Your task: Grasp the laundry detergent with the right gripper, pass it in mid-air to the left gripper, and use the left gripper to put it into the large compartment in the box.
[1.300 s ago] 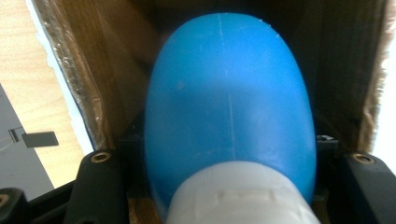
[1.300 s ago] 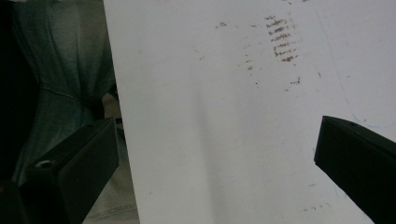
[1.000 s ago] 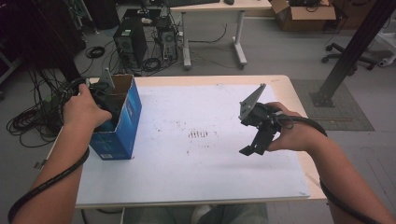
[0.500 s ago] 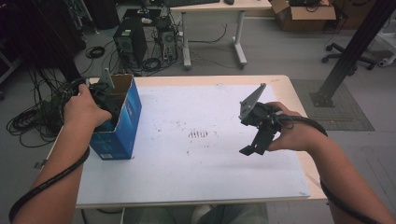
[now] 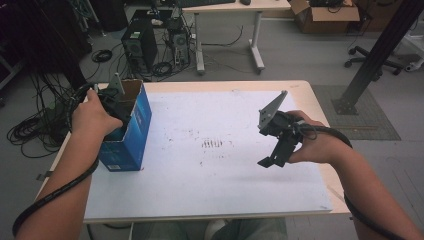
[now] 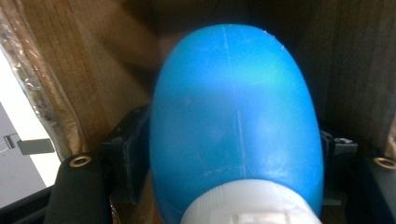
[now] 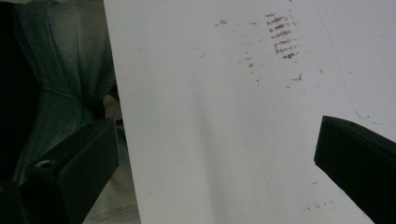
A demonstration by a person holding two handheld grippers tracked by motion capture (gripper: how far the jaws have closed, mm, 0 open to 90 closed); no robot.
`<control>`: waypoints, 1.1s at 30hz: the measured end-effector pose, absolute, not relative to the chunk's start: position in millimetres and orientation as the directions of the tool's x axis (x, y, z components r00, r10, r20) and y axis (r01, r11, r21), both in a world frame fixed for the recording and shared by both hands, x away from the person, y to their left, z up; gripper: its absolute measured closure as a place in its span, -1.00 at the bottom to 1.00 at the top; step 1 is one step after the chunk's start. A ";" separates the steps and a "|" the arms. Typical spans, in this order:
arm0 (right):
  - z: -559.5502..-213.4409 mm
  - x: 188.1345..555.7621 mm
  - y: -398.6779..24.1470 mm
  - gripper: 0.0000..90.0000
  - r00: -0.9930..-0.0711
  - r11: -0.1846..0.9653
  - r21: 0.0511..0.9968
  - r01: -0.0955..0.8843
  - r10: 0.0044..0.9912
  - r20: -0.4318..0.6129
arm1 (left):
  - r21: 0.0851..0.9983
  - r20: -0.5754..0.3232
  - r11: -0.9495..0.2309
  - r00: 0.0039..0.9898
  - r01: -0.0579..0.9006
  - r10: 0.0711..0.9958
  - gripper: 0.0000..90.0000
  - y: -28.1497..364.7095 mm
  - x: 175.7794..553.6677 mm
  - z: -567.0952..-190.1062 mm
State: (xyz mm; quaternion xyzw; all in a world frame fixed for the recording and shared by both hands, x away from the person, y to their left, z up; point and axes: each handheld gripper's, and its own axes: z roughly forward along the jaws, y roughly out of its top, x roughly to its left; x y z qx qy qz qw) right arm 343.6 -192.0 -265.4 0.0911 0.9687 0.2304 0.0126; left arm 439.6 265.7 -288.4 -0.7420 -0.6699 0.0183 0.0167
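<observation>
Largest first: the white-topped wooden table [image 5: 215, 190], with an open blue cardboard box [image 5: 131, 135] at its left edge. Inside the box lies a rounded blue plastic bottle with a white cap [image 6: 236, 121]. We see the left gripper [image 5: 114, 102] reaching into the box; its jaws have just been opening and now stand either side of the bottle, though we cannot tell whether the pads press on it. We judge this a release. The right gripper [image 5: 272, 159] hovers wide open, empty.
</observation>
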 end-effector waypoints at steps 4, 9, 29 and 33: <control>-266.1 343.4 -193.7 -1.00 -0.982 0.874 0.454 0.175 0.186 0.019 | -0.046 -0.009 -0.094 0.094 0.994 0.996 -0.37 265.8 439.6 -287.3; -266.6 343.6 -194.5 -1.00 -0.983 0.874 0.455 0.172 0.184 0.018 | -0.043 -0.001 -0.093 0.093 0.995 0.996 -0.37 264.4 439.0 -283.4; -263.0 344.0 -192.8 -1.00 -0.983 0.874 0.456 0.168 0.181 0.014 | -0.012 0.005 -0.112 0.112 0.994 0.994 -0.52 265.9 433.1 -257.2; -262.1 344.0 -191.5 -1.00 -0.984 0.876 0.454 0.164 0.178 0.013 | 0.000 0.001 -0.112 0.112 0.994 0.994 -0.53 266.2 431.6 -252.4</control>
